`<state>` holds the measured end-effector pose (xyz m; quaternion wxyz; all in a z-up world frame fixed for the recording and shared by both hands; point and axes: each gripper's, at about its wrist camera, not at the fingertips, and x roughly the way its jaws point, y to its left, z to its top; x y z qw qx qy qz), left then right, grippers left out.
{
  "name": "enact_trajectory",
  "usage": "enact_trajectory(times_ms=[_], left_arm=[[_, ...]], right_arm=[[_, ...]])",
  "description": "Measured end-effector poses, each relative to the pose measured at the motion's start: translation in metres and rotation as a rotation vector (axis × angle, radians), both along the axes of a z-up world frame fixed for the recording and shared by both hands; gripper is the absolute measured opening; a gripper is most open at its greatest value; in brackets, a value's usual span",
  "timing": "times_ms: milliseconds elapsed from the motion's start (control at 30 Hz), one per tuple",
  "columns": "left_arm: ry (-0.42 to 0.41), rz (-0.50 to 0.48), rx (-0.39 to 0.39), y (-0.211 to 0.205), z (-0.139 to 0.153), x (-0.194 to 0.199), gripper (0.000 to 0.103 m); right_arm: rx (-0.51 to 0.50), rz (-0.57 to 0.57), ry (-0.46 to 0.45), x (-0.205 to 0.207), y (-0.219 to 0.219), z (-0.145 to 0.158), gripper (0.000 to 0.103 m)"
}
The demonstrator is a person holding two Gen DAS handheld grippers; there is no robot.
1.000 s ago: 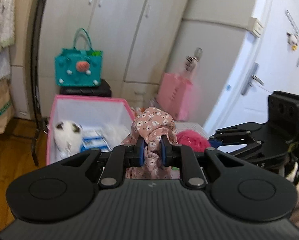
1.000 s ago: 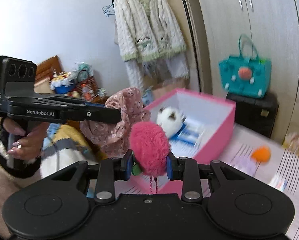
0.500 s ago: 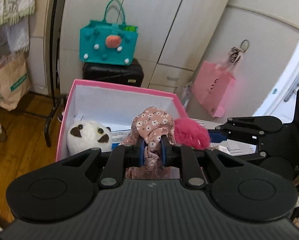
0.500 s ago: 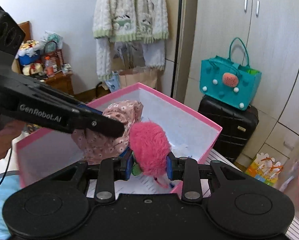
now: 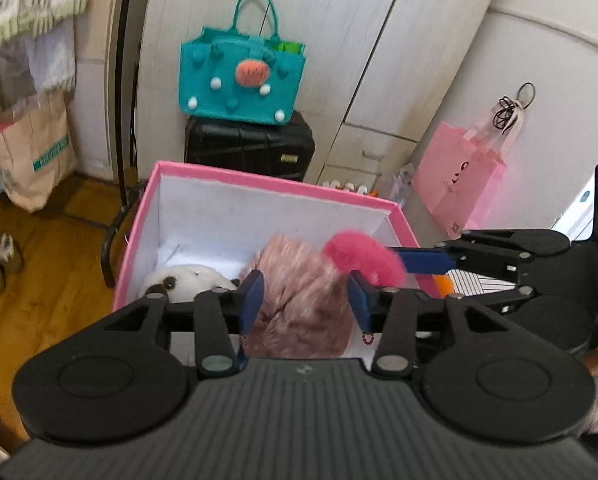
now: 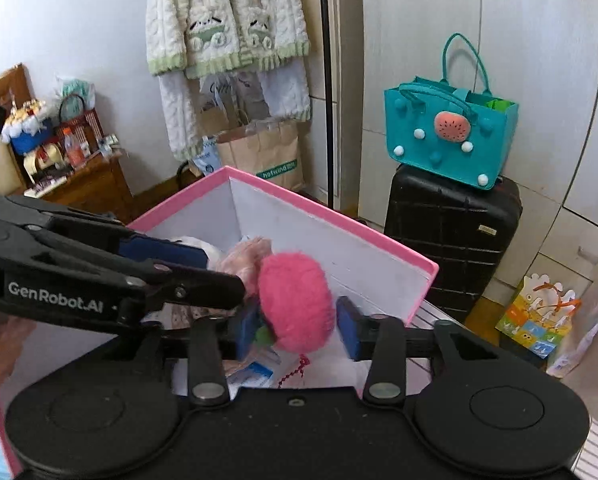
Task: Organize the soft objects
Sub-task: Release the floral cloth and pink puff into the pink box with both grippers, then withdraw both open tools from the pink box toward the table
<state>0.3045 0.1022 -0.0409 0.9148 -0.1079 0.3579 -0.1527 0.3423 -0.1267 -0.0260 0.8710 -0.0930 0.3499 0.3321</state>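
Note:
Both grippers hang over a pink box with a white inside [image 5: 259, 179] [image 6: 331, 210]. My left gripper [image 5: 305, 302] has its jaws opening. A pink floral cloth [image 5: 303, 300], blurred, lies loose between the blue pads over the box. My right gripper [image 6: 297, 330] is opening too. A fluffy pink pompom [image 6: 297, 304] [image 5: 363, 258] sits between its pads with a small gap on each side, a beaded string dangling under it. The left gripper [image 6: 219, 276] crosses the right wrist view from the left. A white plush toy [image 5: 183, 280] lies in the box.
Behind the box, a teal felt bag [image 5: 241, 80] sits on a black suitcase [image 5: 251, 148], with wardrobe doors behind. A pink shopping bag [image 5: 459, 184] hangs at right. A coat rack holds a knitted cardigan [image 6: 227, 12] above a paper bag [image 6: 263, 156]. Wooden floor lies left.
Both grippers moved in over the pink box and sank a little. Their jaws, shut on the cloth and the pompom before, now stand apart, and the cloth is slipping down.

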Motion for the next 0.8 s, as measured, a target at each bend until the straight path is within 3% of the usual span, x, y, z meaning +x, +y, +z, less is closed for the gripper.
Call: enact_trajectory(times_ms=[67, 333, 433, 600, 800], left_arm=[[-0.021, -0.009, 0.034, -0.003, 0.008, -0.006, 0.055], [-0.112, -0.012, 0.146, -0.006, 0.043, -0.044, 0.067], [-0.112, -0.036, 0.161, -0.008, 0.049, -0.062, 0.071], [-0.023, -0.133, 0.18, -0.022, 0.053, -0.085, 0.072], [-0.025, -0.21, 0.177, -0.037, 0.069, -0.123, 0.077]], right_arm=[[0.012, -0.011, -0.006, -0.007, -0.006, 0.004, 0.063], [0.086, -0.032, -0.009, -0.036, -0.041, 0.033, 0.065], [0.129, -0.024, 0.015, -0.051, -0.057, 0.042, 0.065], [0.143, -0.012, 0.018, -0.078, -0.074, 0.057, 0.065], [0.17, 0.022, 0.021, -0.116, -0.096, 0.075, 0.067]])
